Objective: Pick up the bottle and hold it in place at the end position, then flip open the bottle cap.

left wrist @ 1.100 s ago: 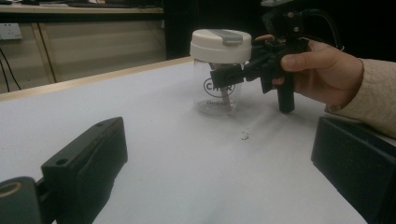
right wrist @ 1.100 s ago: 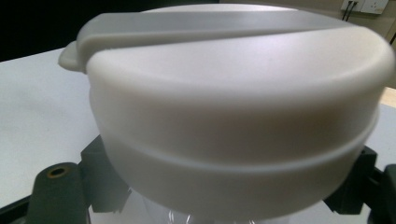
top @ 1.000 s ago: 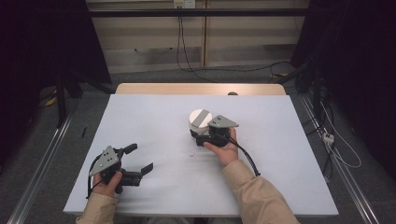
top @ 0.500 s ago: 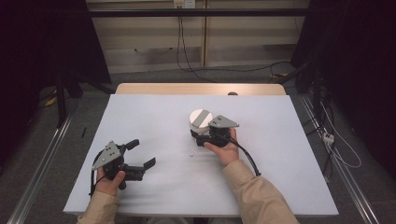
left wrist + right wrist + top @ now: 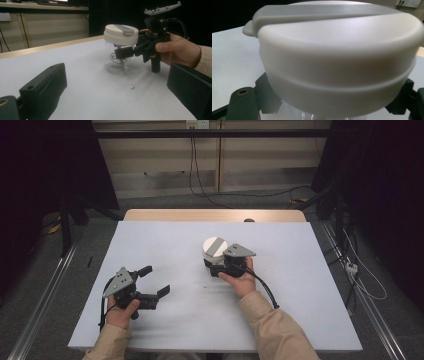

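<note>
Near the middle of the white desk (image 5: 165, 245), I had my right gripper (image 5: 125, 53) clamped on the clear plastic jar (image 5: 117, 60) beneath its white lid (image 5: 121, 33); my left gripper (image 5: 152, 282), nearer me than the jar, had its fingers apart. A squeeze that low could have tipped the jar.

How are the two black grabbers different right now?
The right gripper has its jaws closed on the clear jar with the white lid; the left gripper has its jaws spread wide, holding nothing. The right sits mid-table, the left nearer the front edge. Both are black with grey plates.
</note>
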The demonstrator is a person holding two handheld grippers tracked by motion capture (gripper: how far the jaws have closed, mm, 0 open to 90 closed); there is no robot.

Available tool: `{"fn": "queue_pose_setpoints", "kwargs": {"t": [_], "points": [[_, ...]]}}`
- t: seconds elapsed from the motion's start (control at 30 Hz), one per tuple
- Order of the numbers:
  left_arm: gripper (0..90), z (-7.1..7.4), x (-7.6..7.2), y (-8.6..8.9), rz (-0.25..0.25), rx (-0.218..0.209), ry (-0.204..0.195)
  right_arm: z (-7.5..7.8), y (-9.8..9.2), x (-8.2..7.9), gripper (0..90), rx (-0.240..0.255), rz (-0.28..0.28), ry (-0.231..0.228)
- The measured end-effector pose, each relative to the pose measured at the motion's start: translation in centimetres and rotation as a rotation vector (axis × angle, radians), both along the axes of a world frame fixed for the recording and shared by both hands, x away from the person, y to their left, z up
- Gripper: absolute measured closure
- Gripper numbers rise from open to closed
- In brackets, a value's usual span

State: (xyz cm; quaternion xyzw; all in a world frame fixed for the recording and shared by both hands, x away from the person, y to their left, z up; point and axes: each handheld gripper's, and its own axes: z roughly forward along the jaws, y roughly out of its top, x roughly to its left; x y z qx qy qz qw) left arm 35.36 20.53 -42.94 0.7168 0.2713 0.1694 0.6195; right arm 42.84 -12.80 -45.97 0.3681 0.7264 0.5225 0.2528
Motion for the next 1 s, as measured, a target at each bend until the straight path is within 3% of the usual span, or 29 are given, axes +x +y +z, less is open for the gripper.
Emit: {"fn": "queue_pose_setpoints", "kwargs": {"t": [1.0], "points": [[2.6,0.3,1.5,-2.1,-0.005,0.028,0.021,0.0,0.0,0.0,18.6,0.000,-0.001,0.003]]}}
